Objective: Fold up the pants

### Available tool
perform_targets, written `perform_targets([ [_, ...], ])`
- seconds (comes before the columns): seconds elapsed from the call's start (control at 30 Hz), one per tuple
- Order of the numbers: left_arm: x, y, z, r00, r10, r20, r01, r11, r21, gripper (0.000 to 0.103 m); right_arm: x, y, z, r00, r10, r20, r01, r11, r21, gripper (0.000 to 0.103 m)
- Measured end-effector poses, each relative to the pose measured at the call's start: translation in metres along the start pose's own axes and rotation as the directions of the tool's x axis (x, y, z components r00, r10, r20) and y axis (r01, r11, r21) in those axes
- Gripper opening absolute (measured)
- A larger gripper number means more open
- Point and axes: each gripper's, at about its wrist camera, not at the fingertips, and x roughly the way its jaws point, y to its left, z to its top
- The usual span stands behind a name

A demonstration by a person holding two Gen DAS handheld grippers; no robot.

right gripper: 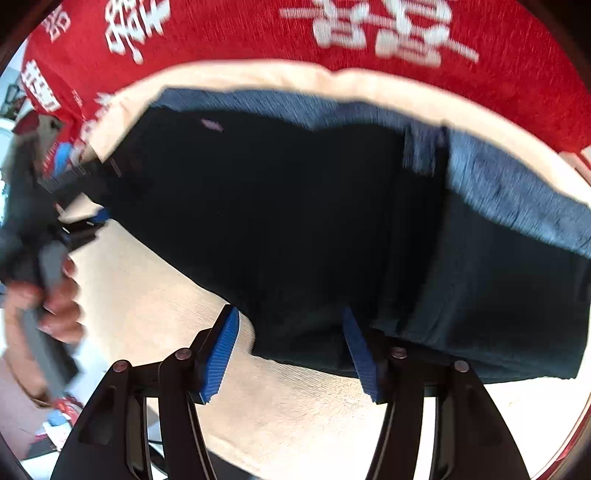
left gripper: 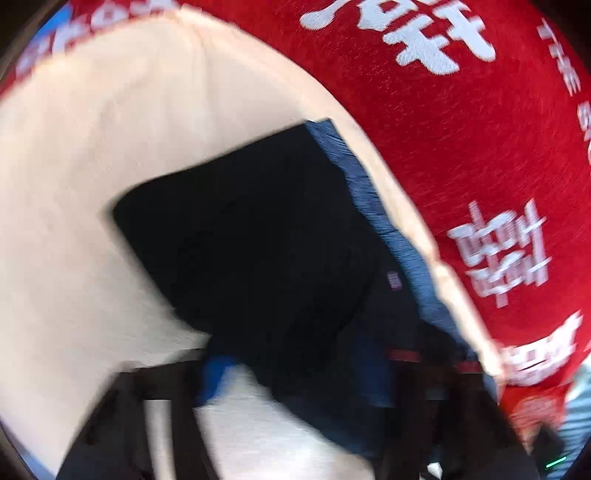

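The dark navy pants (right gripper: 295, 206) lie folded on a cream cloth (right gripper: 295, 413), with a lighter blue denim band (right gripper: 517, 192) along their far edge. My right gripper (right gripper: 291, 354) is open, its blue pads (right gripper: 221, 354) apart at the near edge of the pants, the fabric between them. In the left wrist view the pants (left gripper: 251, 236) show as a dark folded block. My left gripper (left gripper: 306, 373) is blurred; one blue pad (left gripper: 214, 376) shows at the pants' edge and the other finger is lost against dark cloth. The left gripper also shows in the right wrist view (right gripper: 85, 221), at the left end of the pants.
A red cloth with white characters (left gripper: 461, 129) lies beyond the cream cloth, also seen in the right wrist view (right gripper: 258, 33). The person's hand (right gripper: 55, 295) holds the left gripper's handle at the left. Clutter lies past the left edge.
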Motion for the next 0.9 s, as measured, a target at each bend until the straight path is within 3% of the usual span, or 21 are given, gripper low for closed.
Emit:
perform_targets([
  [0.1, -0.007, -0.022, -0.008, 0.995, 0.082, 0.059, -0.091, 0.981, 0.169, 0.034, -0.032, 0.006, 0.030, 0.998, 0.037, 0.045, -0.037, 0.999, -0.014, 0.067],
  [0.17, -0.012, -0.051, -0.023, 0.974, 0.167, 0.152, -0.211, 0.913, 0.350, 0.034, -0.048, 0.016, 0.066, 0.995, 0.093, 0.033, -0.092, 0.995, -0.030, 0.081],
  [0.23, -0.016, -0.072, -0.038, 0.952, 0.201, 0.232, -0.289, 0.844, 0.453, 0.034, -0.053, 0.033, 0.097, 0.991, 0.137, -0.006, -0.137, 0.989, -0.057, 0.083],
  [0.33, -0.018, -0.085, -0.049, 0.930, 0.226, 0.289, -0.349, 0.793, 0.500, 0.034, -0.050, 0.077, 0.151, 0.967, 0.232, -0.103, -0.244, 0.961, -0.129, 0.084],
  [0.4, -0.016, -0.092, -0.051, 0.918, 0.251, 0.307, -0.382, 0.768, 0.515, 0.034, -0.034, 0.114, 0.178, 0.943, 0.249, -0.220, -0.287, 0.944, -0.165, 0.086],
  [0.47, -0.014, -0.098, -0.053, 0.908, 0.269, 0.322, -0.408, 0.747, 0.525, 0.034, -0.011, 0.154, 0.192, 0.922, 0.228, -0.314, -0.303, 0.928, -0.216, 0.087],
  [0.53, -0.015, -0.101, -0.055, 0.897, 0.281, 0.340, -0.432, 0.719, 0.545, 0.034, 0.016, 0.195, 0.193, 0.907, 0.133, -0.401, -0.271, 0.911, -0.311, 0.087],
  [0.67, -0.018, -0.102, -0.060, 0.882, 0.299, 0.364, -0.464, 0.684, 0.563, 0.034, 0.055, 0.233, 0.191, 0.897, -0.054, -0.439, -0.163, 0.882, -0.441, 0.087],
  [0.73, -0.019, -0.103, -0.060, 0.878, 0.304, 0.369, -0.471, 0.683, 0.558, 0.034, 0.069, 0.234, 0.191, 0.878, -0.088, -0.470, -0.146, 0.886, -0.439, 0.086],
  [0.77, -0.017, -0.105, -0.059, 0.877, 0.307, 0.371, -0.474, 0.682, 0.557, 0.034, 0.074, 0.231, 0.191, 0.871, -0.090, -0.483, -0.147, 0.890, -0.431, 0.070],
  [0.8, -0.016, -0.106, -0.058, 0.877, 0.309, 0.368, -0.474, 0.681, 0.558, 0.034, 0.076, 0.227, 0.190, 0.871, -0.093, -0.483, -0.144, 0.891, -0.430, 0.024],
  [0.83, -0.015, -0.106, -0.057, 0.881, 0.312, 0.355, -0.467, 0.685, 0.559, 0.034, 0.073, 0.221, 0.191, 0.882, -0.090, -0.463, -0.132, 0.895, -0.426, 0.017],
  [0.9, -0.020, -0.109, -0.059, 0.886, 0.297, 0.356, -0.457, 0.686, 0.566, 0.034, 0.055, 0.211, 0.190, 0.914, -0.045, -0.404, -0.147, 0.890, -0.432, 0.015],
])
